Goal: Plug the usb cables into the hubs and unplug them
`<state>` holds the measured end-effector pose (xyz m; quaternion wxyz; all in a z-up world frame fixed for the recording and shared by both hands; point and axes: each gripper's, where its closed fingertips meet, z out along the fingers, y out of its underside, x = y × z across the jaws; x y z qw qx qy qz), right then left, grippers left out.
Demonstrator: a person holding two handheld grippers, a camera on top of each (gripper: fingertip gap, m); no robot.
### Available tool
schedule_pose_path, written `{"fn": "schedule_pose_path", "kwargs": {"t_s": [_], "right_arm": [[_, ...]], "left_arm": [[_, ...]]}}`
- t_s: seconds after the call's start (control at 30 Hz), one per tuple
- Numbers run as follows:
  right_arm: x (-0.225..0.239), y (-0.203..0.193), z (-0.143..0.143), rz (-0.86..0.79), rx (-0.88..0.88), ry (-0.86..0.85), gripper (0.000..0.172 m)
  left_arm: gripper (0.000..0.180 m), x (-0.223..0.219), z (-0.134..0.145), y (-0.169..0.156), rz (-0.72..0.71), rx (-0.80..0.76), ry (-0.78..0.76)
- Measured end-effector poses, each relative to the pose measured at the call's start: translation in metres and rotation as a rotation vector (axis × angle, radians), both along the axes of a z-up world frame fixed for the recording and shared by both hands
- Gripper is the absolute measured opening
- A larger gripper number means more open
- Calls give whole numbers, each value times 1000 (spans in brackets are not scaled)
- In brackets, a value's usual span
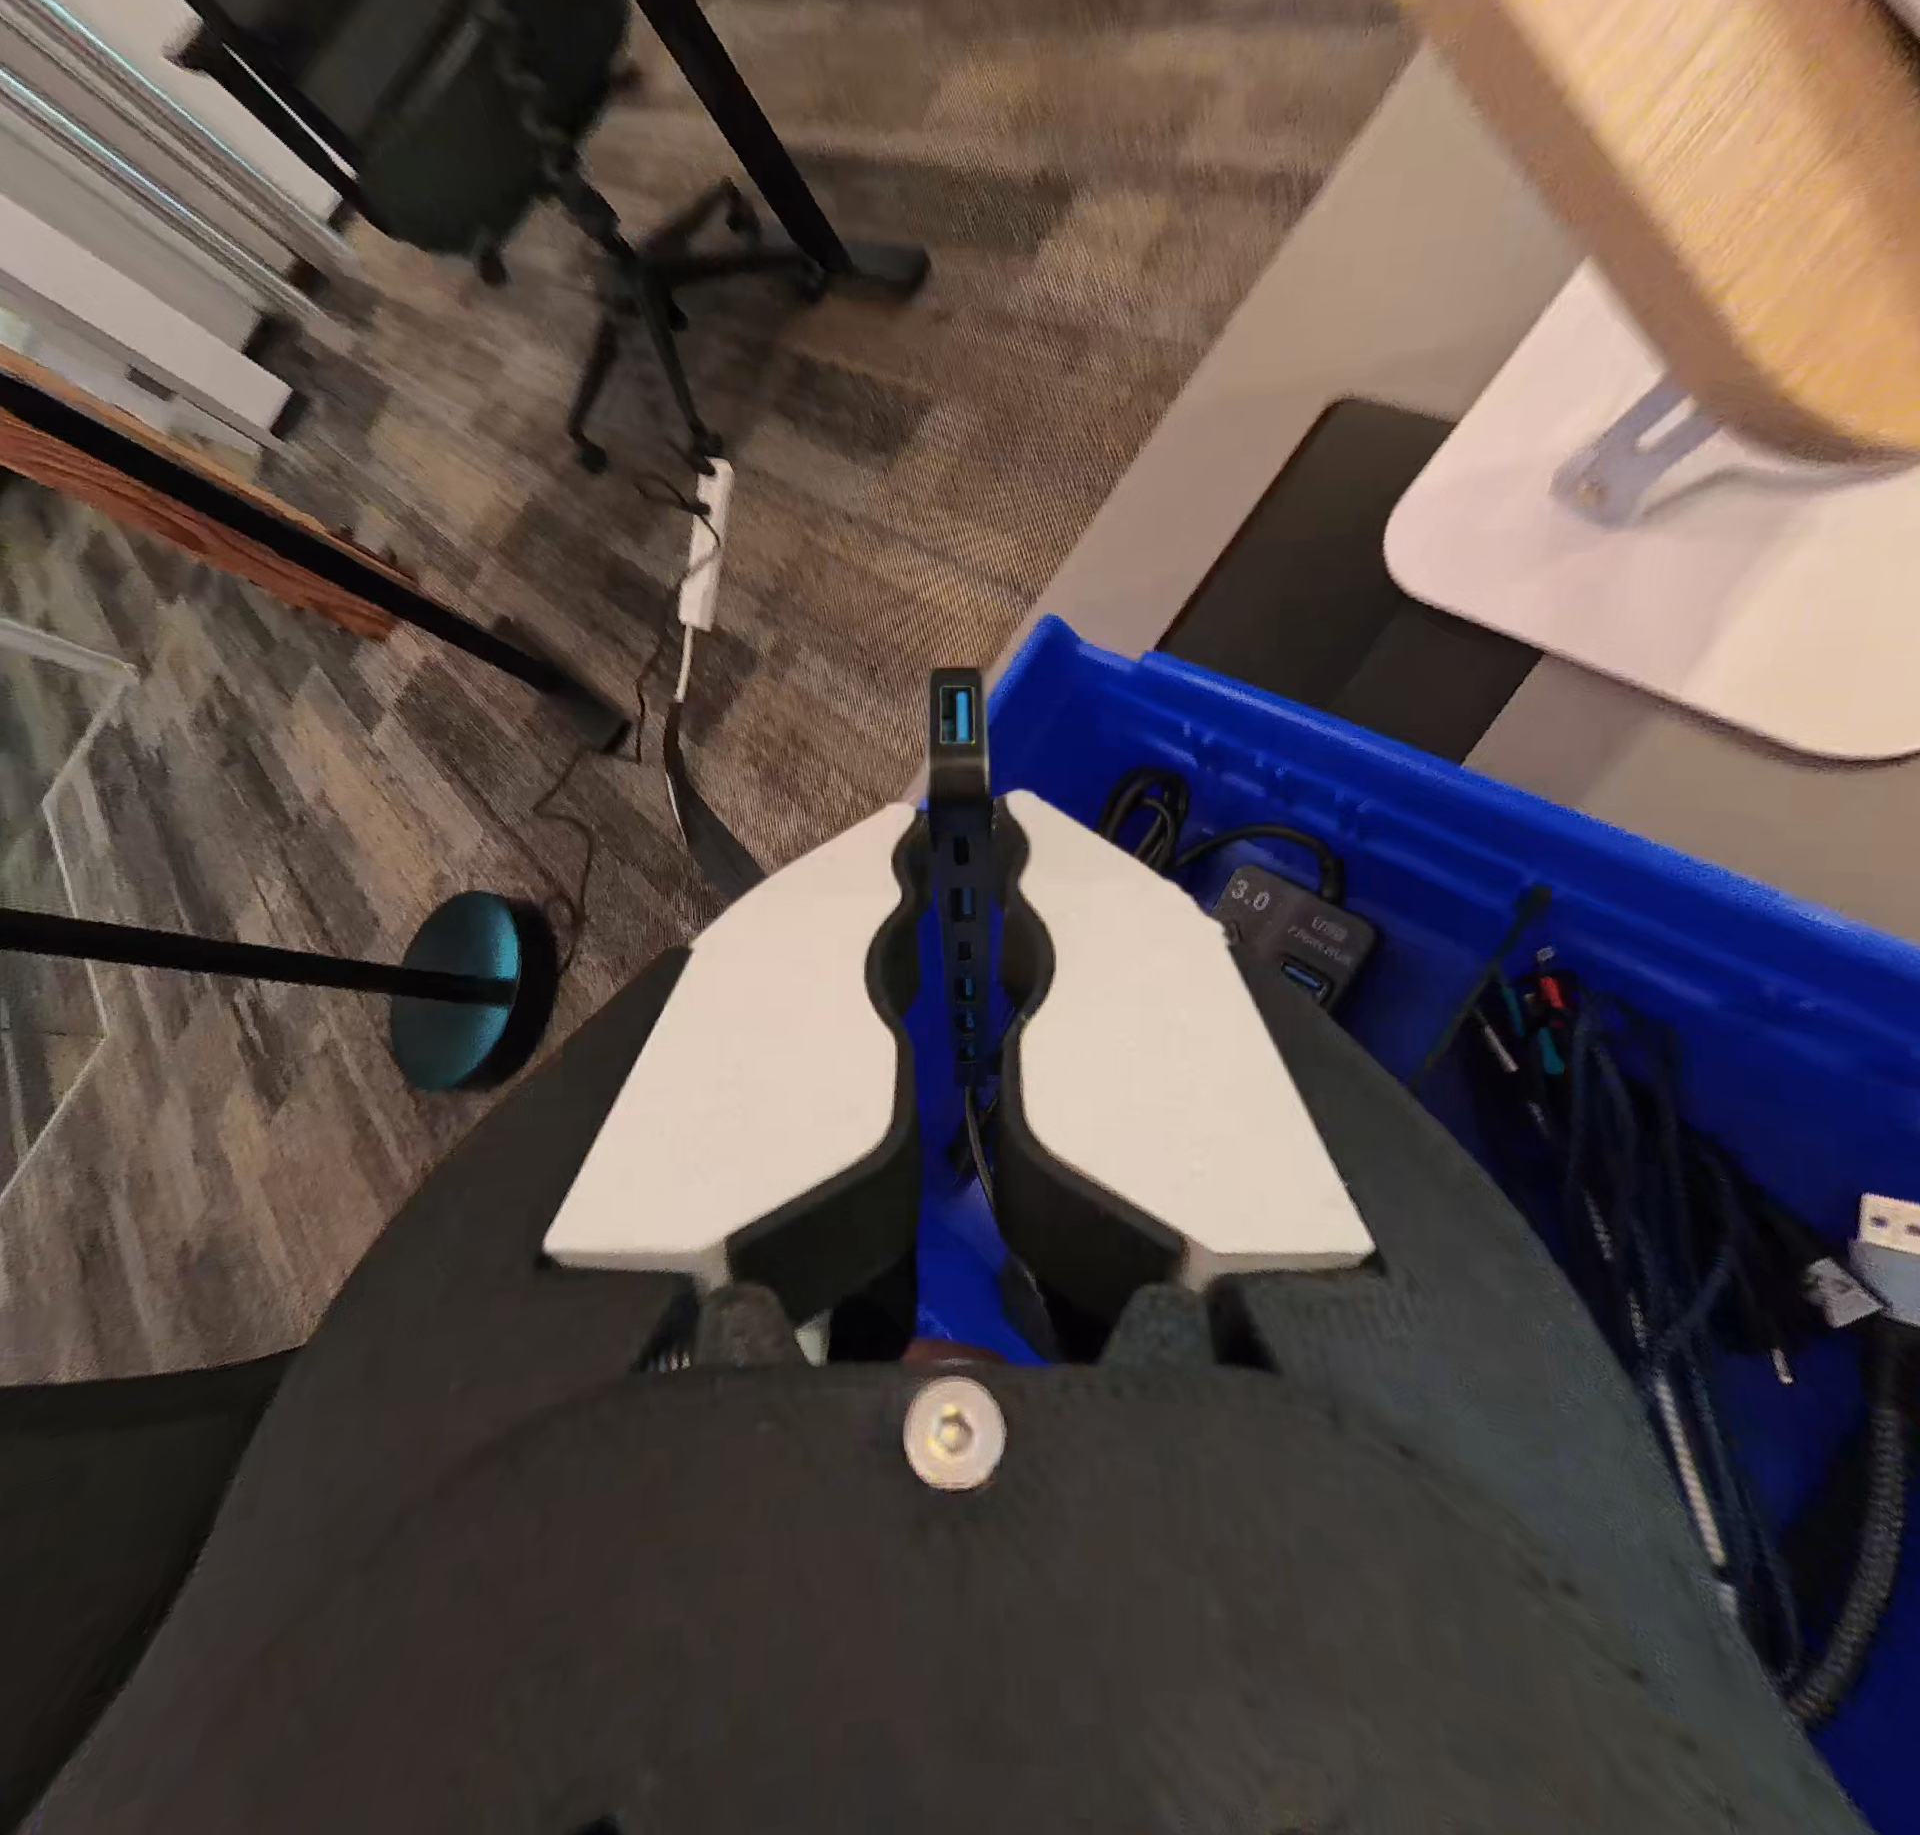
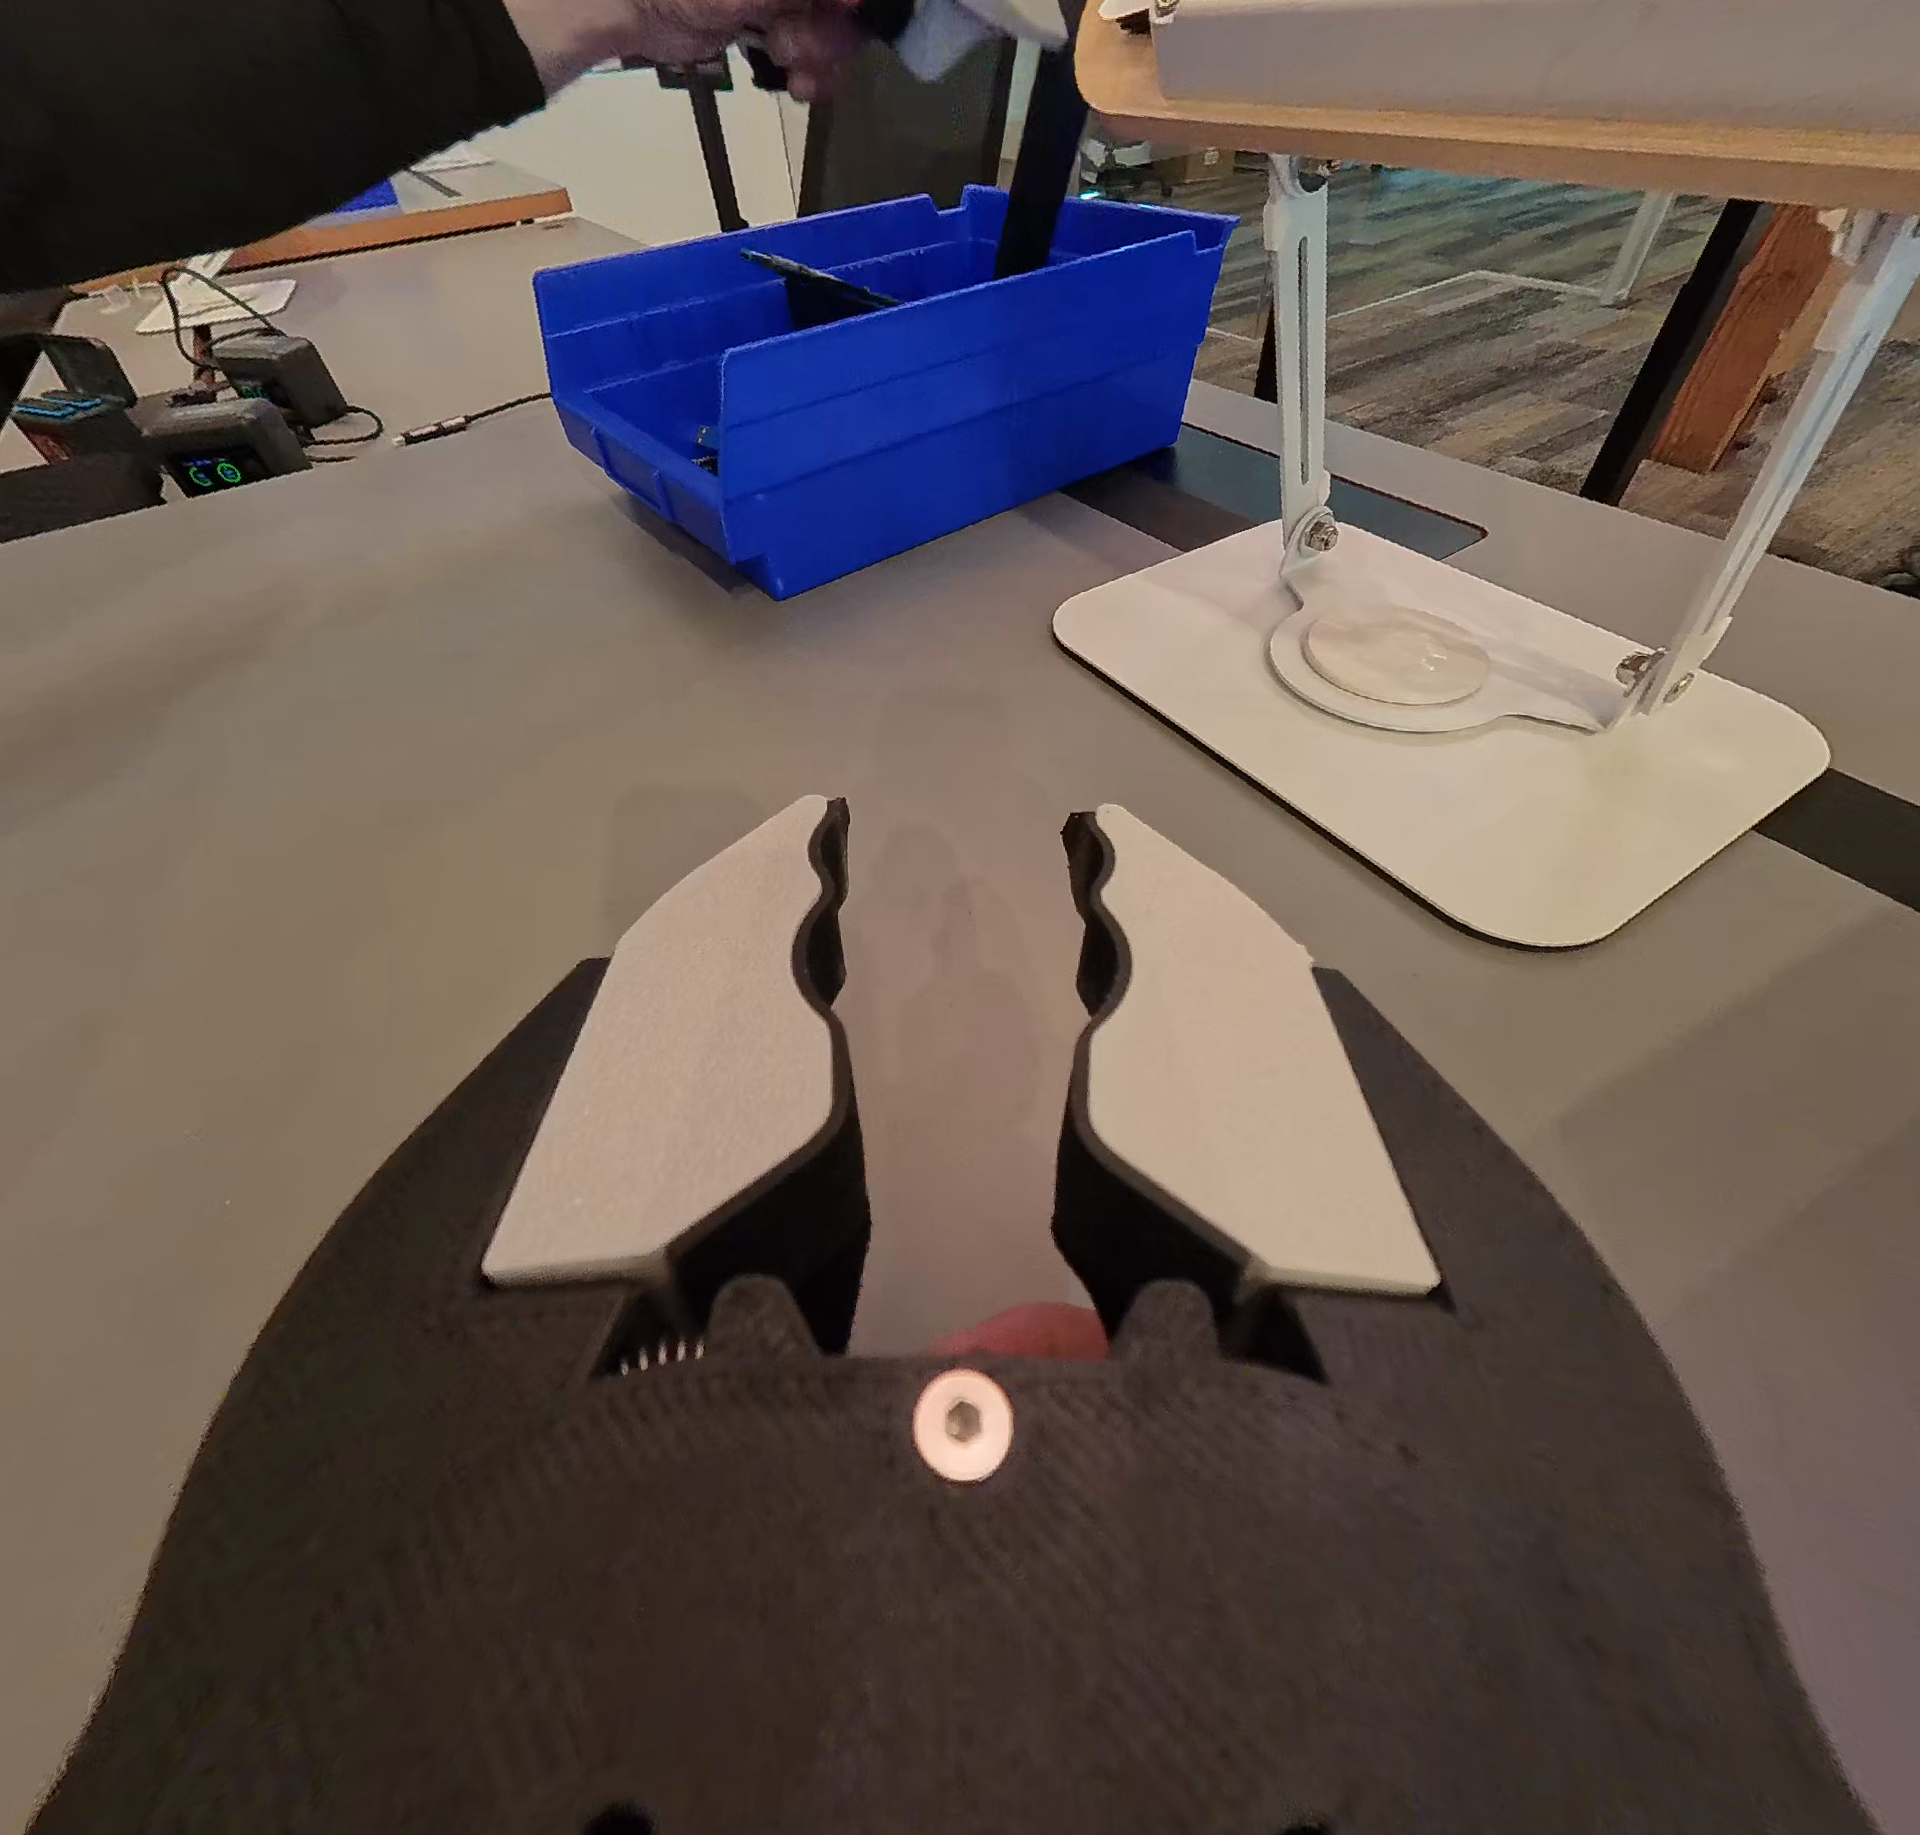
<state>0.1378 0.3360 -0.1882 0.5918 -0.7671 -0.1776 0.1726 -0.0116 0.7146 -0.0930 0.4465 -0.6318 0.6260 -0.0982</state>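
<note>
Black USB hub (image 1: 961, 850), one, clamped in left gripper (image 1: 961, 809) fingers; second hub (image 1: 1299, 938) in blue bin (image 1: 1558, 850); right gripper (image 2: 956, 829) fingers wide, bare.

**Plastics, Metal, Wood and Carpet**

Showing as glossy moulded plastic: blue bin (image 2: 883, 414). Looking matt and finely ribbed, like printed plastic: left claw (image 1: 961, 819), right claw (image 2: 956, 829), with pale grainy finger faces (image 2: 727, 1037). Appearing smooth, semi-matt black plastic: hub (image 1: 958, 746). Reading as smooth matt grey: worktop (image 2: 416, 746). Gleaming as white painted metal: stand base (image 2: 1455, 809). Showing wood grain: board (image 1: 1683, 154). Lying woven and rough: carpet (image 1: 312, 850). Showing braided sheaths: cables (image 1: 1642, 1266).
</note>
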Motion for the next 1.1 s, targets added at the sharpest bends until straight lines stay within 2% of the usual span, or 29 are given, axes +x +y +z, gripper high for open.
{"fn": "schedule_pose_path", "kwargs": {"t_s": [0.13,0.37,0.5,0.63,0.73,0.9,0.97,1.1], "right_arm": [[-2,0,-2,3,0,-23,41],[-4,-1,-1,13,8,-31,46],[-10,-6,6,76,44,-6,46],[-22,-9,23,120,43,7,47],[-32,-12,47,151,-10,96,46],[-47,-22,88,330,-193,446,57],[-51,-28,101,427,-197,543,64],[-47,-40,118,531,-209,737,64]], "left_arm": [[11,-9,43,-22,-21,13,-153],[11,-12,98,-78,-108,92,-237],[11,-7,136,-135,-203,173,-264],[11,6,153,-206,-304,289,-243],[11,22,150,-264,-384,401,-209],[10,54,117,-354,-512,636,-111],[10,66,104,-386,-569,704,-114],[10,79,80,-432,-653,791,-133]]}}
